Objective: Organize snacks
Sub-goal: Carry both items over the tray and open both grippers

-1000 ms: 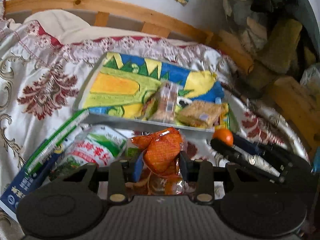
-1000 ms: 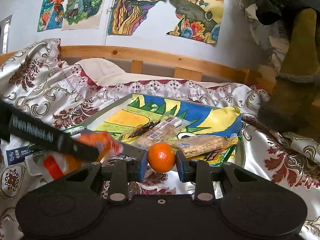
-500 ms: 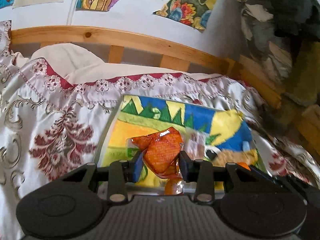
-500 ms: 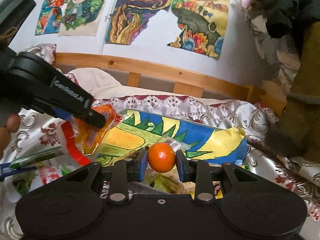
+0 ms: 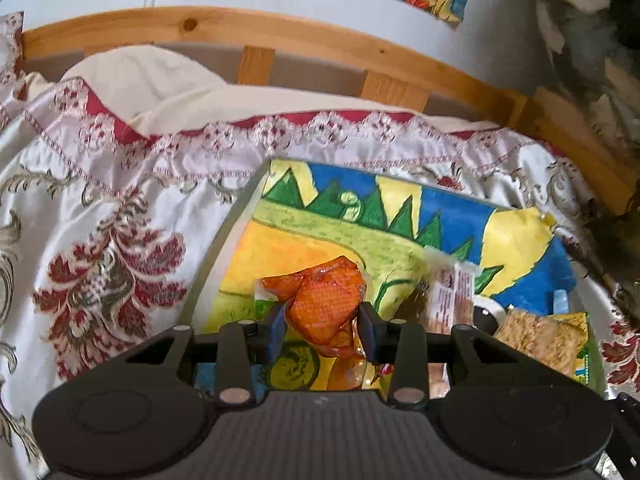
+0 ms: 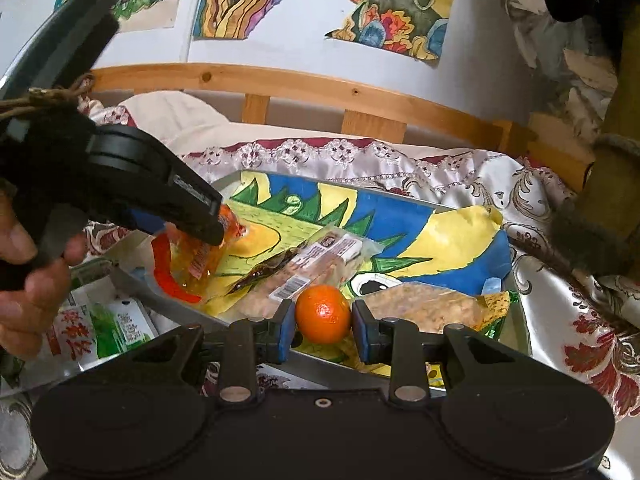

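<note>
Orange snack packet [image 5: 322, 306], clamped in left gripper [image 5: 322, 330] above tray [image 6: 520, 320], left side; tangerine [image 6: 323, 314] pinched by right gripper [image 6: 323, 330] over near rim, both seemingly poised for deposit.

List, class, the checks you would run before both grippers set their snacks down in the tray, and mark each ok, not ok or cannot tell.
1. Left gripper shut on the orange snack packet: ok.
2. Right gripper shut on the mandarin: ok.
3. Packet over the tray: ok.
4. Bare tray lining under the packet: ok.
5. Landing spot under the mandarin free: cannot tell, the wrapped bars lie close.
6. Grippers apart from each other: ok.
</note>
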A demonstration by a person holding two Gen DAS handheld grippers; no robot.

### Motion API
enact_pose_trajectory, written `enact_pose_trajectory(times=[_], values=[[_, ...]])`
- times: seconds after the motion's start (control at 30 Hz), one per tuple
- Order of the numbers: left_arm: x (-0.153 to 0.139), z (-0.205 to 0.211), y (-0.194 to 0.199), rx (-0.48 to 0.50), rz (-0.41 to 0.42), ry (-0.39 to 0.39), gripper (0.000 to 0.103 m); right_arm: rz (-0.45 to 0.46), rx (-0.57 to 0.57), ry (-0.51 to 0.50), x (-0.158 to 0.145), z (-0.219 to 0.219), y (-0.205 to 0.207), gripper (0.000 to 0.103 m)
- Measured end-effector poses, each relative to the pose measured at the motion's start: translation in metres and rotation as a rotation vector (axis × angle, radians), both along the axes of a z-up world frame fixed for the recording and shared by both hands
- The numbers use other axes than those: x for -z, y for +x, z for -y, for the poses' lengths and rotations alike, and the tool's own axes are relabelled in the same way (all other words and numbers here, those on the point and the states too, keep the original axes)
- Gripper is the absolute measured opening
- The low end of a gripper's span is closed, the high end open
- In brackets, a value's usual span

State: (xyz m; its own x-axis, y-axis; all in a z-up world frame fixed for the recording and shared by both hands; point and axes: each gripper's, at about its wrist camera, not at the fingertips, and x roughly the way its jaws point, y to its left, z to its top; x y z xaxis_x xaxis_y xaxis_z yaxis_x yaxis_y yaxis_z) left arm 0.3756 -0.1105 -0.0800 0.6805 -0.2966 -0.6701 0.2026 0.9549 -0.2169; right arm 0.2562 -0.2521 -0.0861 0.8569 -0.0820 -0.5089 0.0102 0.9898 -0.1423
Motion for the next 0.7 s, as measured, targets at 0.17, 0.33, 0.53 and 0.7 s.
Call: enact_pose_trajectory(times=[0.17, 0.33, 0.53, 0.7], values=[[0.001, 0.006, -0.001, -0.012, -0.012, 0.012, 0.042, -0.005, -0.006, 0.014, -0.001, 0.001, -0.001, 0.033], [-0.003, 0.009, -0.002, -0.016, -0.018, 0.038, 0.045, -0.004, 0.002, 0.01, 0.0, 0.002, -0.001, 0.034], [-0.013, 0.01, -0.013, 0.0, 0.007, 0.075, 0.063, 0.019, 0.016, 0.021, -0.007, 0.004, -0.006, 0.054], [-0.031, -0.001, -0.031, -0.01, 0.025, 0.068, 0.074, 0.062, 0.036, 0.042, -0.022, 0.007, -0.021, 0.064]])
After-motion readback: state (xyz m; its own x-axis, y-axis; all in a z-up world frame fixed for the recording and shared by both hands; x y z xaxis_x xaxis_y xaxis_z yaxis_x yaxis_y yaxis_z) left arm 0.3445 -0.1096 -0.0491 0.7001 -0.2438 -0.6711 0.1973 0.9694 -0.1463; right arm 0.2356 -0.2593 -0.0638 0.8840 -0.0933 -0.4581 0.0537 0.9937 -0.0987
